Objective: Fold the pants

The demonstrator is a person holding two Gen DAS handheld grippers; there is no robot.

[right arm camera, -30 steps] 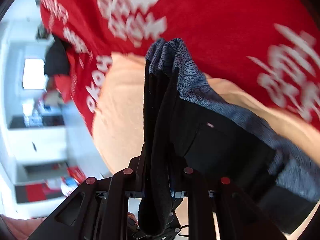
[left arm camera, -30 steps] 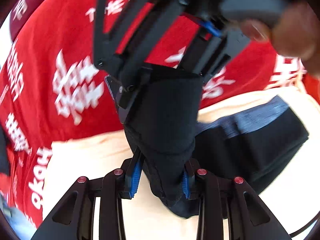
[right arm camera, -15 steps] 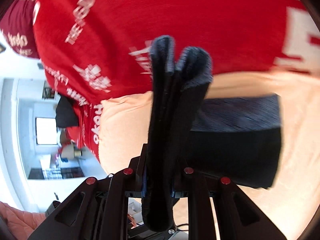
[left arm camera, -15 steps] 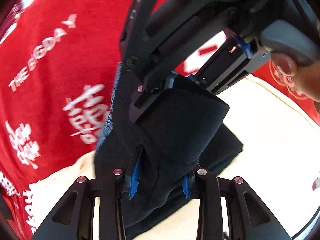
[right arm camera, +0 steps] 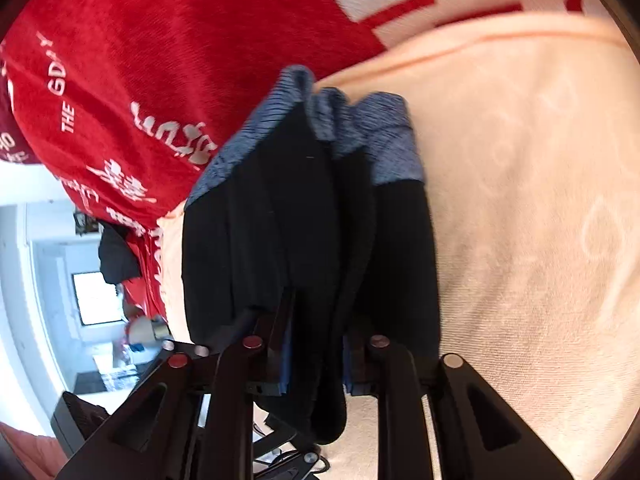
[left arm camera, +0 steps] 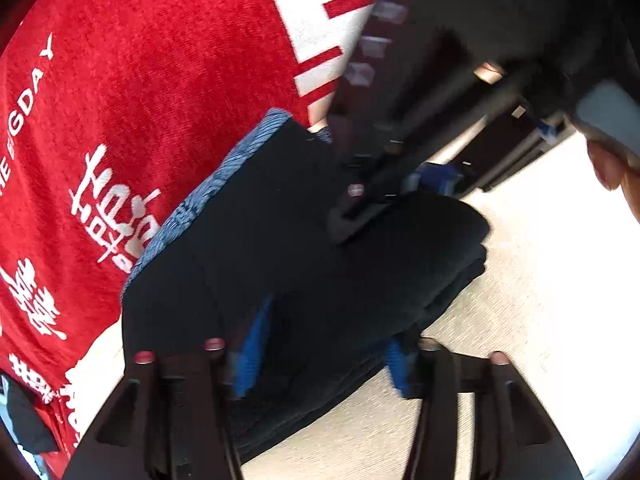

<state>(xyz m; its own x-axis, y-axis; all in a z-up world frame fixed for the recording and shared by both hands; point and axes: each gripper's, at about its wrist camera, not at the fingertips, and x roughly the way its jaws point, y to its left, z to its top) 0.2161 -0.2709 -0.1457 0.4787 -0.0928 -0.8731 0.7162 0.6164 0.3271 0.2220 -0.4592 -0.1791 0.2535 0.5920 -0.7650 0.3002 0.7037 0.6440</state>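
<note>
The black pants with a blue-grey waistband lie folded in a stack on the cream cloth. My left gripper is opening; its blue pads stand apart on either side of the stack's near edge and do not press it. In the right wrist view the pants hang forward from my right gripper, which pinches a fold of black fabric while its jaws start opening. The waistband bunches at the far end. The right gripper also shows over the stack's far side.
A red blanket with white lettering lies under and beyond the cream cloth. A person's hand holds the right gripper at the right edge. A room with a bright window shows past the blanket's left edge.
Both grippers carried the fold across and down onto the rest of the pants. The left jaws, shut on the fabric before, have spread apart. The right gripper still pinches its fold.
</note>
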